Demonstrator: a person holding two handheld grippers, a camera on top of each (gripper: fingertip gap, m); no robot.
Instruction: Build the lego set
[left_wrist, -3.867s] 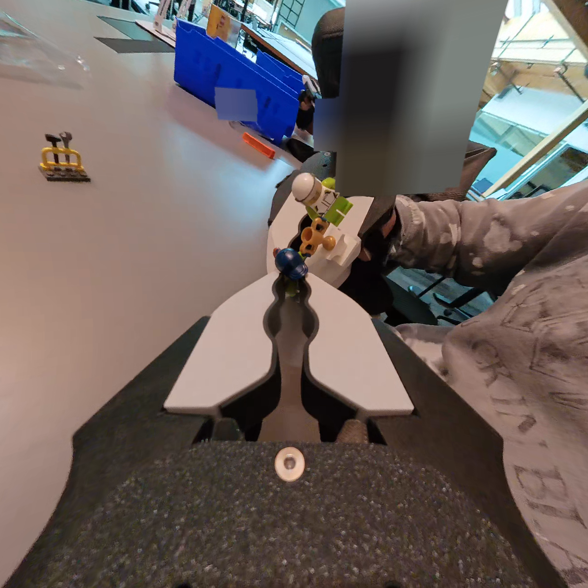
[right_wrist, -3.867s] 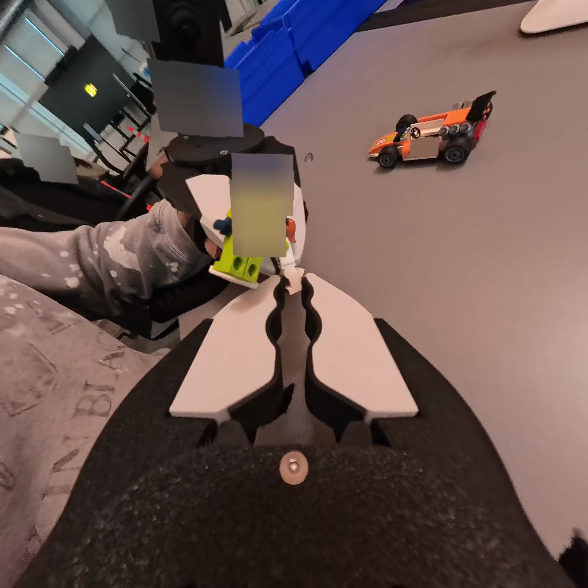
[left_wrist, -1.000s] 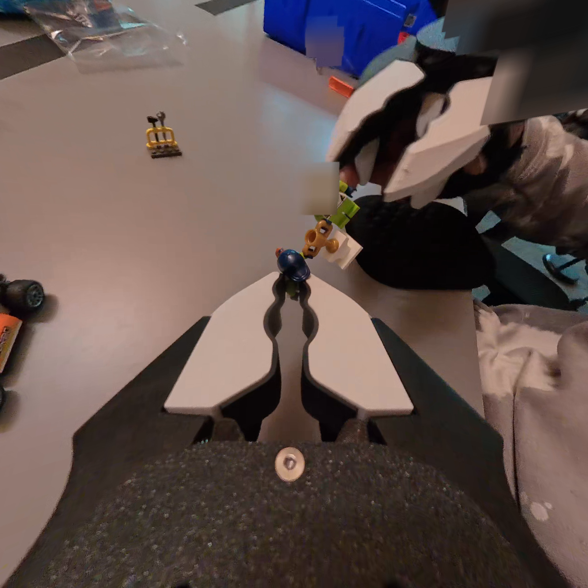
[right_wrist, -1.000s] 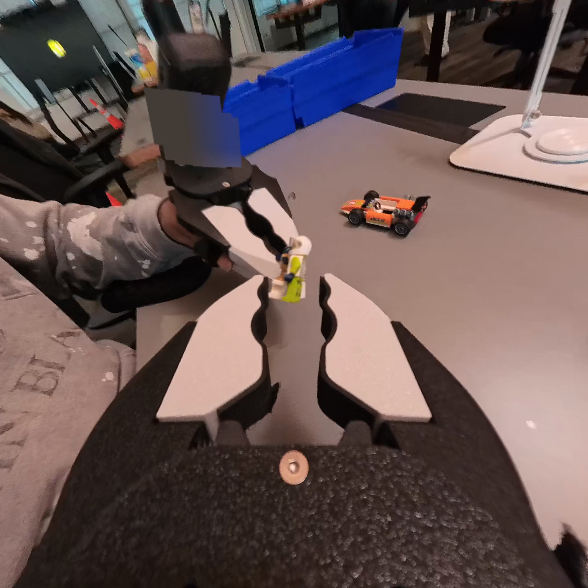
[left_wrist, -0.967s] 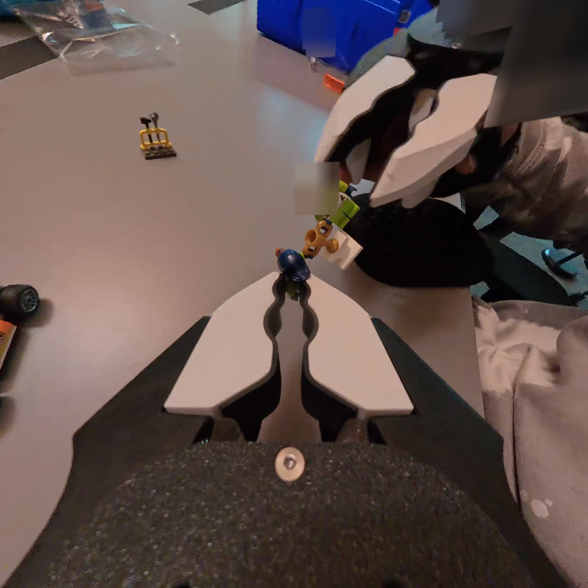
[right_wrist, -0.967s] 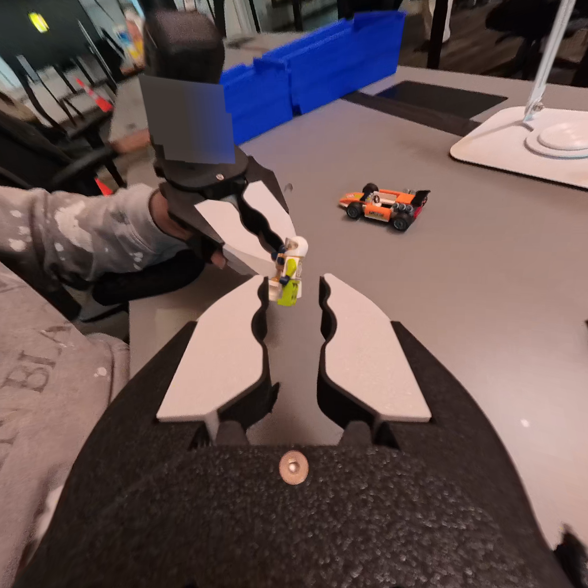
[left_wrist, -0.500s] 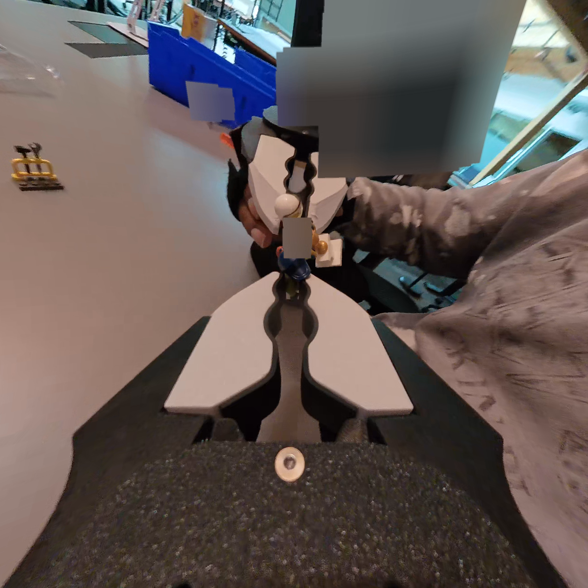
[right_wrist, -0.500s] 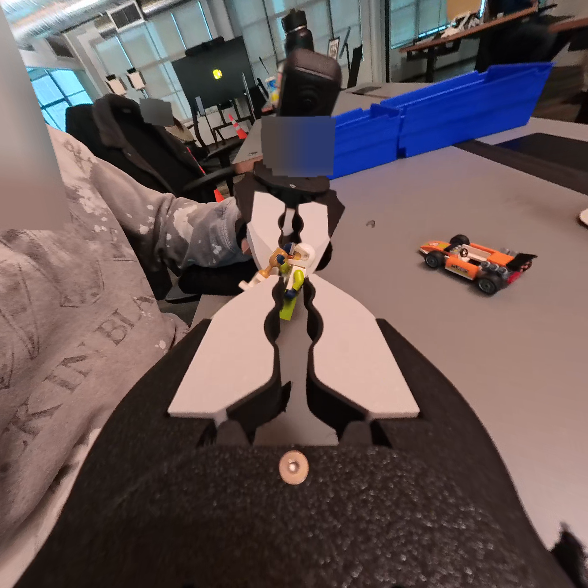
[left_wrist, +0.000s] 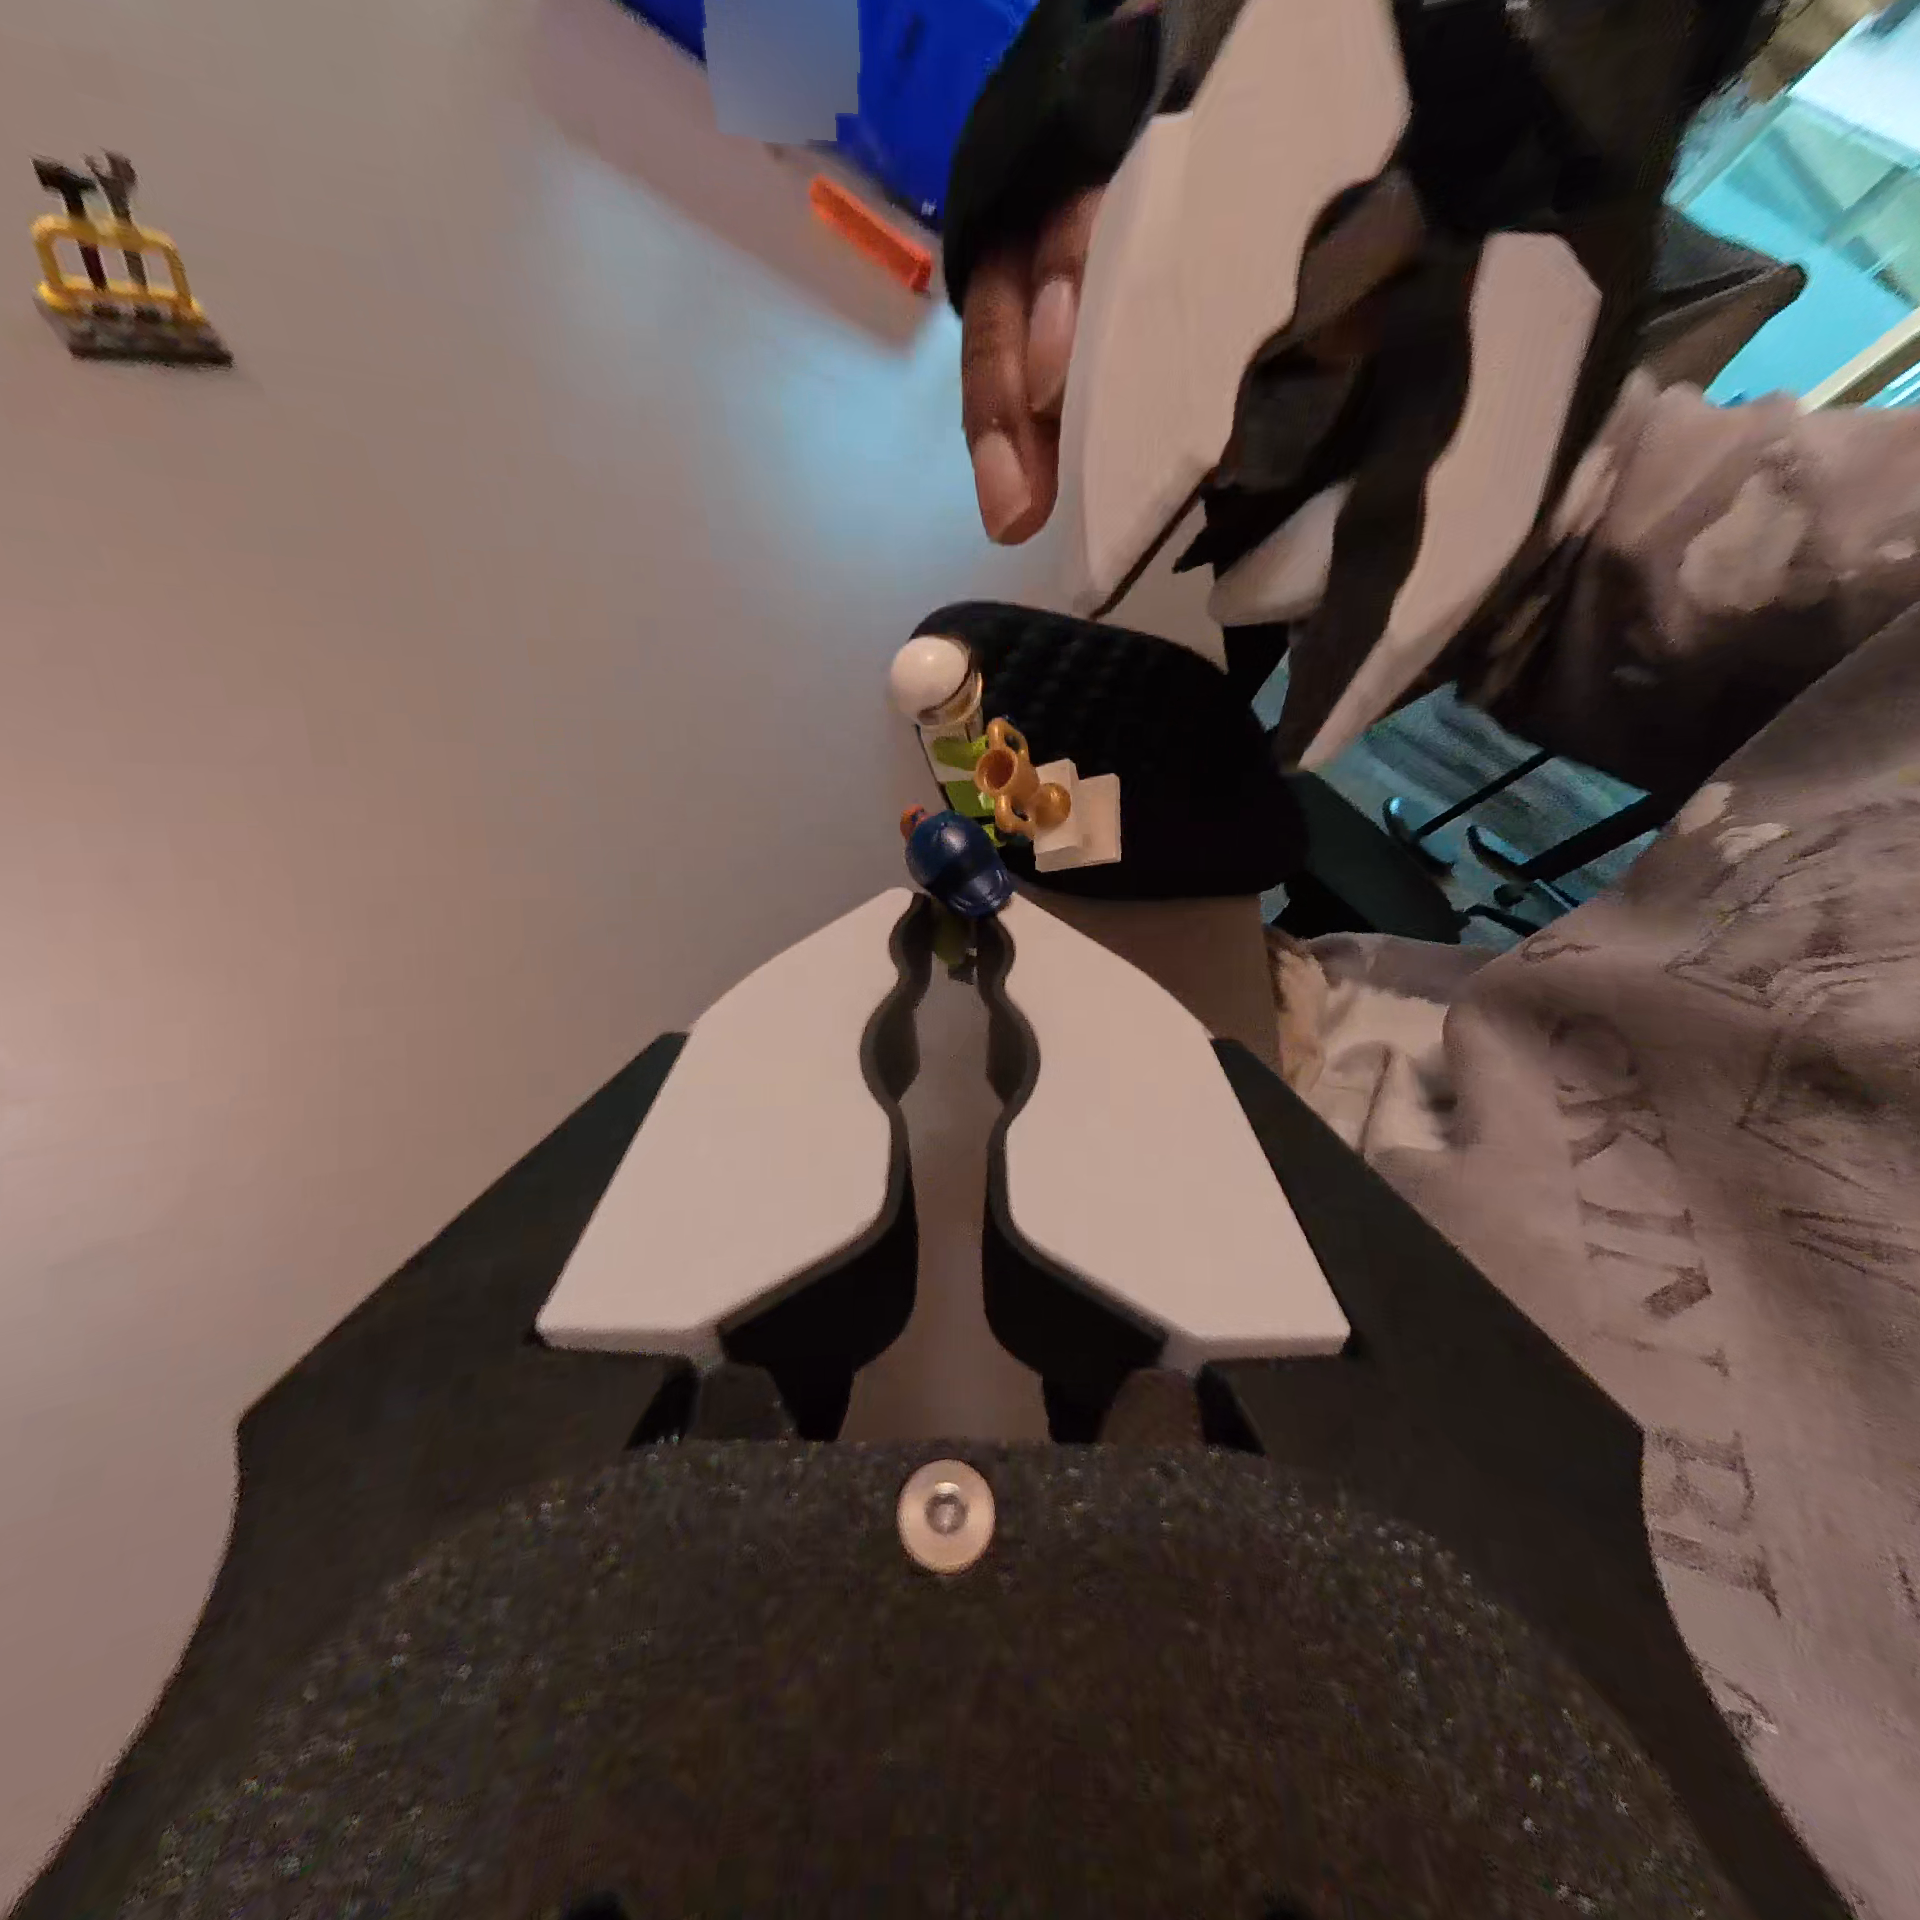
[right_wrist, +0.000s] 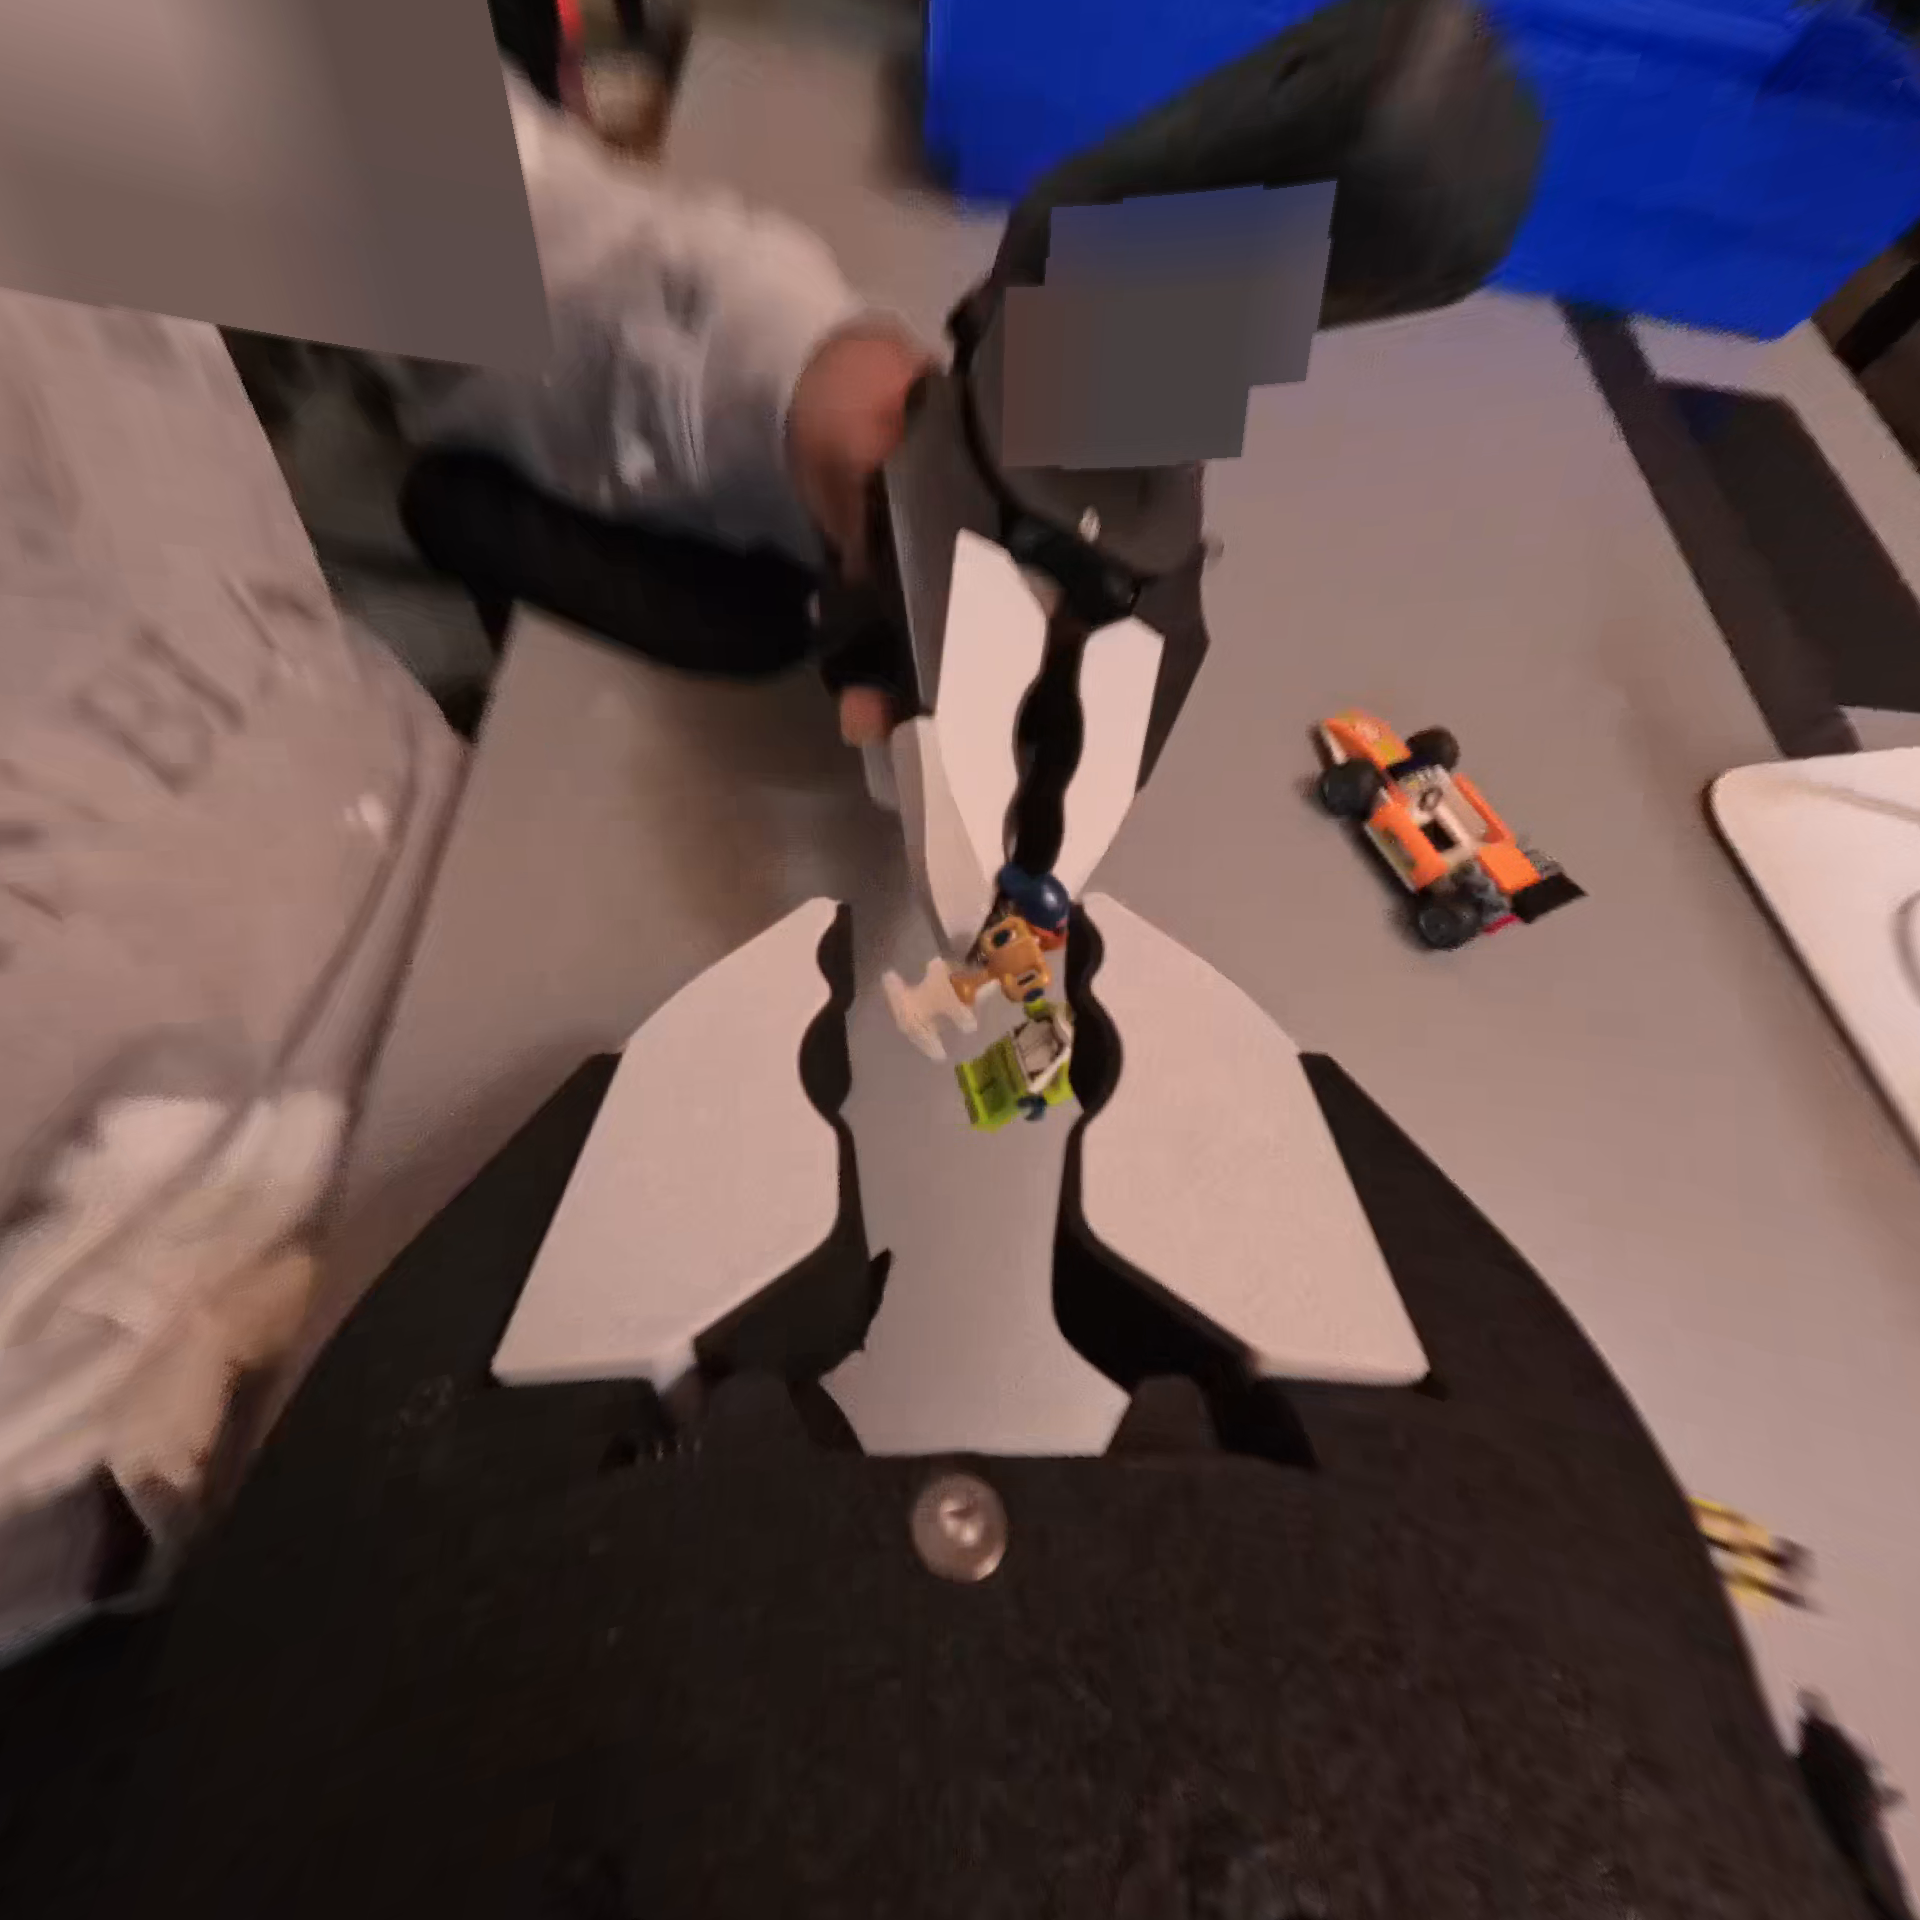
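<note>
My left gripper (left_wrist: 951, 909) is shut on a minifigure with a dark blue cap (left_wrist: 956, 878) and holds it above the grey table. A gold trophy (left_wrist: 1008, 784) on a white piece (left_wrist: 1081, 826) and a second minifigure with a white helmet and lime body (left_wrist: 951, 727) hang together at that tip; how they join is unclear. My right gripper (right_wrist: 966, 914) is open, and the lime minifigure (right_wrist: 1013, 1070) lies between its fingers, not clamped. In the left wrist view the right gripper (left_wrist: 1216, 603) is open above these pieces. The left gripper (right_wrist: 1029, 862) shows shut on the blue cap (right_wrist: 1039, 899).
An orange race car (right_wrist: 1434, 821) stands on the table to the right. A yellow tool rack (left_wrist: 109, 270) stands far left. Blue bins (right_wrist: 1714, 156) line the back, with an orange piece (left_wrist: 868, 234) by them. A white lamp base (right_wrist: 1829, 914) is at right. A black chair pad (left_wrist: 1132, 748) lies past the table edge. Some 5 centimeters of space lies between my two pairs of fingers.
My right gripper was shut on the lime minifigure and has opened and drawn back a little. Both views have tilted down toward the table. My left gripper stays shut on the blue-capped figure.
</note>
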